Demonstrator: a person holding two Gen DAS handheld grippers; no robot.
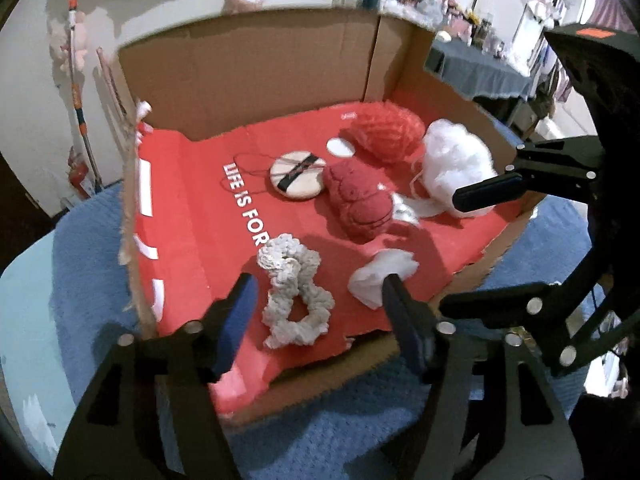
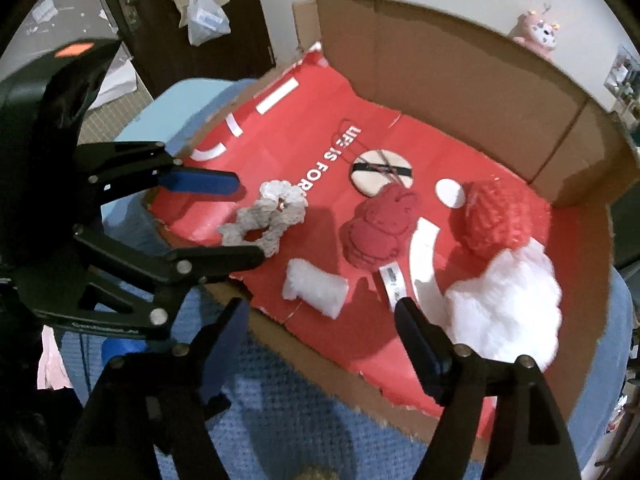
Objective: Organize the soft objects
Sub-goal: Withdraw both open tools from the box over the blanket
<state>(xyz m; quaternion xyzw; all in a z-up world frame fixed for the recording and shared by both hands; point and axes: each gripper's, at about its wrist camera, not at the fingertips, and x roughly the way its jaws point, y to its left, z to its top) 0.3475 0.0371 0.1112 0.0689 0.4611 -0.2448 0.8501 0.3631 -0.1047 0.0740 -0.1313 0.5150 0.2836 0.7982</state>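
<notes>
A cut-open cardboard box with a red floor point(image 1: 192, 216) point(image 2: 460, 160) holds soft objects. A grey-white knitted scrunchie point(image 1: 294, 292) point(image 2: 266, 218) lies near the front. A small white fluff piece point(image 1: 380, 276) point(image 2: 316, 284), a dark red plush point(image 1: 358, 200) point(image 2: 378, 226), a red knitted ball point(image 1: 384, 130) point(image 2: 498, 216), a big white fluff wad point(image 1: 456, 164) point(image 2: 508, 304) and a round beige pad with a black band point(image 1: 296, 176) point(image 2: 380, 172) lie further in. My left gripper point(image 1: 316, 320) point(image 2: 236, 220) is open around the scrunchie. My right gripper point(image 2: 320, 344) point(image 1: 460, 248) is open, empty, near the small fluff.
The box sits on a blue textured cloth point(image 1: 340, 432) point(image 2: 300, 412). Tall cardboard walls point(image 1: 248, 72) point(image 2: 460, 60) close the far side. A white disc point(image 1: 340, 147) point(image 2: 450, 192) and a white tag point(image 2: 394, 278) lie on the red floor. Clutter fills the room behind.
</notes>
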